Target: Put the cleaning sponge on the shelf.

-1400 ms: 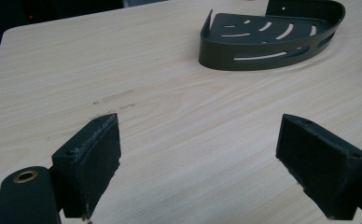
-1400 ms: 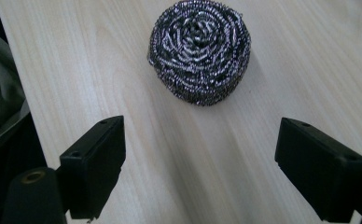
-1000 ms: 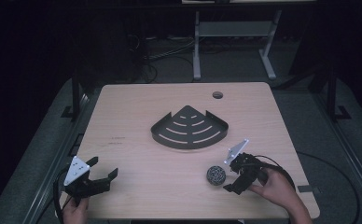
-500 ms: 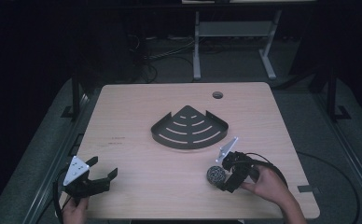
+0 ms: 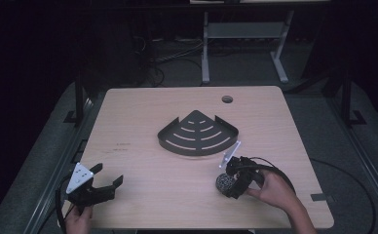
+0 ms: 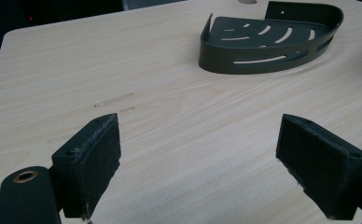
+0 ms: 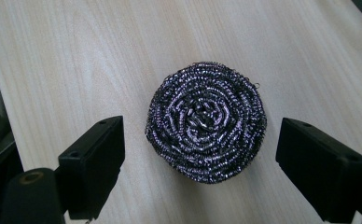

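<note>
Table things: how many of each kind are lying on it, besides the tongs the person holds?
Dark corner shelf baskets: 1
Steel wool scrubbers: 1
Total: 2

Table [image 5: 143, 122]: pale wood-grain top, smooth, matt, faint scuff marks. Corner tray [image 5: 198, 134]: dark metal sheet, slotted, satin finish. Scourer [image 7: 206, 120]: coiled steel wire, shiny, rough. Left gripper [image 6: 198, 161] and right gripper [image 7: 200, 165]: black matt plastic, pads rough-edged. Left gripper's top plate [image 5: 78, 176]: grey, matt.
</note>
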A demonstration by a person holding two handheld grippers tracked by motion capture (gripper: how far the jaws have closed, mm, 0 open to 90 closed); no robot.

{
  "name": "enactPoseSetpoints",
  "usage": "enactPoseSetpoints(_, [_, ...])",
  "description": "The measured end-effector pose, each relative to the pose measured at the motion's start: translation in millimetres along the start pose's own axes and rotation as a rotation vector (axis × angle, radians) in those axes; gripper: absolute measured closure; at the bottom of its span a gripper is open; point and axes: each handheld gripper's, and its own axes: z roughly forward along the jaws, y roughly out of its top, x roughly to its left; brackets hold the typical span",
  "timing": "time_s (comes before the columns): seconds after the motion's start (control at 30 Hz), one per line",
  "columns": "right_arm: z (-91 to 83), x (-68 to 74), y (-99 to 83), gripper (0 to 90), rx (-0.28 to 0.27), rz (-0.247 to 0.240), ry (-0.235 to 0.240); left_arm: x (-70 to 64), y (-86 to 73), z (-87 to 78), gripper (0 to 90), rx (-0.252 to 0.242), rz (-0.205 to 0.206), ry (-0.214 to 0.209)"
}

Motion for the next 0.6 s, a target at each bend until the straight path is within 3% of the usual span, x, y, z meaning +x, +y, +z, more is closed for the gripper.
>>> enactPoseSetpoints(0.23, [5.5, 0.9, 2.9, 15.6, 0.023, -0.009, -0.001, 0.0, 0.1, 0.3, 13.3, 0.000, 0.000, -0.001])
enactPoseSetpoints(0.6, [11.0, 2.8, 8.0, 21.4, 0.061, -0.023, -0.040, 0.7, 0.1, -0.6, 13.3, -0.001, -0.003, 0.001])
